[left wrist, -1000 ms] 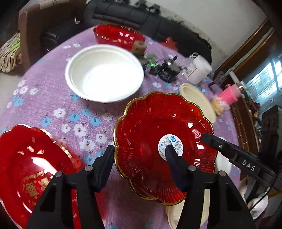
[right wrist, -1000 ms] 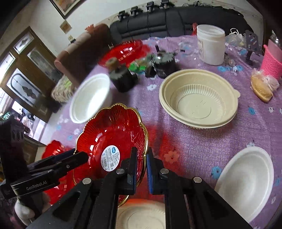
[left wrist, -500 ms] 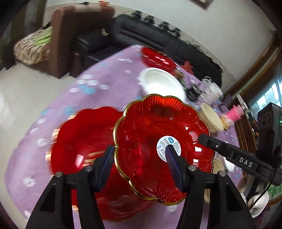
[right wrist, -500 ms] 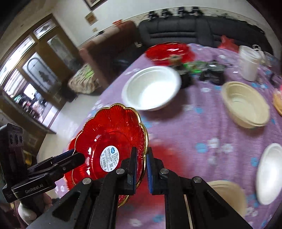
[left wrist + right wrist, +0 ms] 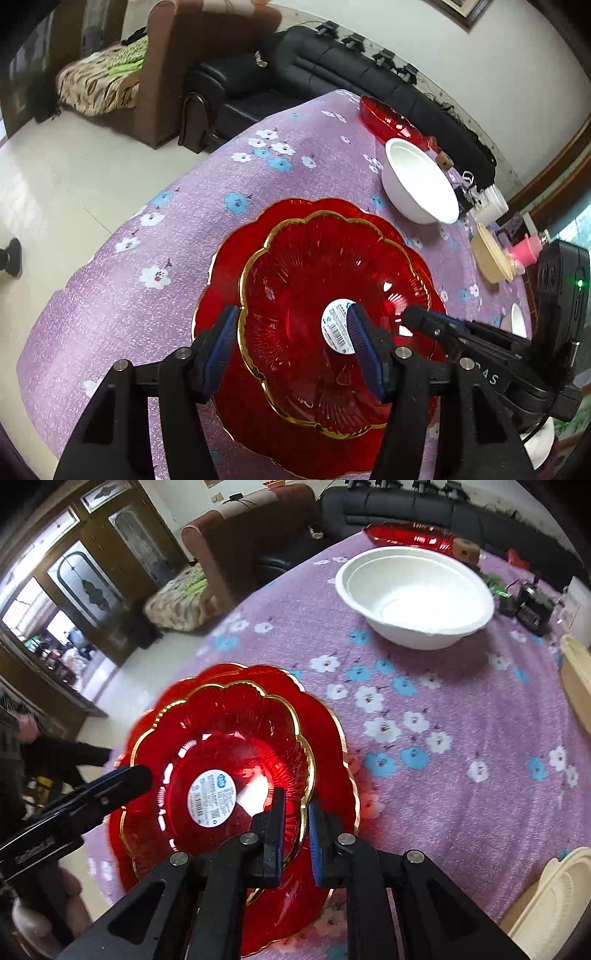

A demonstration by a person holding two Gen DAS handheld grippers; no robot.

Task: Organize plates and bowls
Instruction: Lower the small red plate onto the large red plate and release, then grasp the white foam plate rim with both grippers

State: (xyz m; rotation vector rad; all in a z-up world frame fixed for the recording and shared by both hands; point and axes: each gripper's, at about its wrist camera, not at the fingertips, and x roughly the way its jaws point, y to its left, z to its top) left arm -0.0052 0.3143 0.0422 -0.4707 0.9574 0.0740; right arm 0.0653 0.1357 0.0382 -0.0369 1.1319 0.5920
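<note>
Left wrist view, from the biggest thing down. Round desk [image 5: 184, 240] under a purple cloth with white and blue flowers. Near its front edge, a large red plate [image 5: 232, 258] lying flat on the cloth. Directly above it and well centred, a smaller red plate [image 5: 314, 273] with a gold scalloped rim, carried by both grippers. Hard to tell whether already touching the large one or hanging just over it. Further back, well apart, a white bowl [image 5: 417, 184], and behind that another red plate [image 5: 388, 118] near the sofa side.

Left gripper [image 5: 291, 325] half spread and clenched across the near side of the smaller plate: one finger outside the gold rim, the other inside the dish beside the round white sticker [image 5: 336, 328]. Right gripper [image 5: 295, 812] nearly closed, pinching the thin rim on the opposite side, one pad inside and one outside.

Step in hand, as judged: nesting the smaller red plate into the large one, so the red plates make one stack. Almost done for this pair.

Next, probably: lower until seated level, then release both grips evenly and draw back without dragging the rim. Risk of a sideways slide on such a smooth surface if only one side lets go first.
</note>
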